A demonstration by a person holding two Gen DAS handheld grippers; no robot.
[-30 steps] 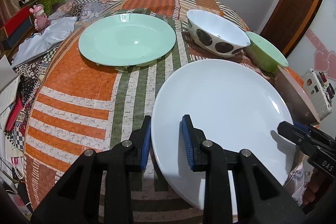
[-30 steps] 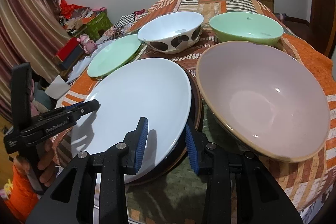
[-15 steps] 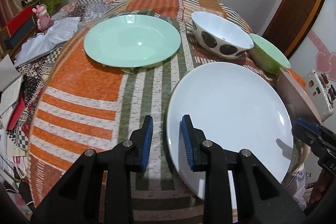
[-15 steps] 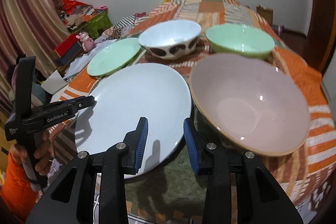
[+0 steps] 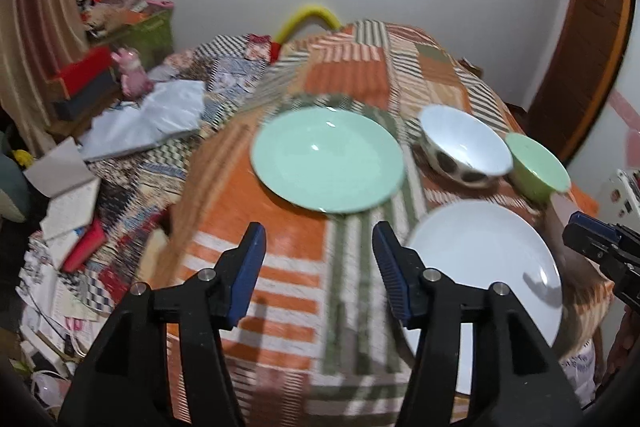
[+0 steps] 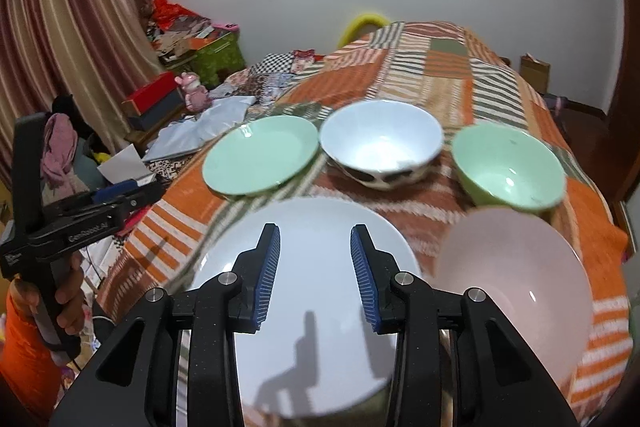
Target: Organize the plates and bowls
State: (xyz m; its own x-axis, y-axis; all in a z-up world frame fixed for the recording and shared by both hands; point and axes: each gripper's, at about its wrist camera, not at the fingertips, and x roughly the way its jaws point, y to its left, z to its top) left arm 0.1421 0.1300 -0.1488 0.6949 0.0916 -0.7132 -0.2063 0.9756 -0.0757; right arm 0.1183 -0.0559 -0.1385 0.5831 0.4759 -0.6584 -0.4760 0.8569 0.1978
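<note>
Right, both tongs are off the dishes now. Left tongs have just been opening, jaws spread wide with nothing between them, only the striped patchwork cloth of the counter under the gap. Right tongs have also just been opening, a narrower gap, hovering over the white plate without the pads touching it. White plate sits at the near edge of the counter, flat, with a dark rim of something showing under it; can't tell what. Pink bowl is just beside it toward the near right corner, rims close; can't tell if they touch. Farther in, a row runs across the counter: green plate on the left side, spotted white bowl in the middle, green bowl on the right side, all upright and empty. Spotted bowl and green bowl are just beside each other. A person's hand grips the left tool's handle off the counter's left edge. Both views are motion-blurred.
</note>
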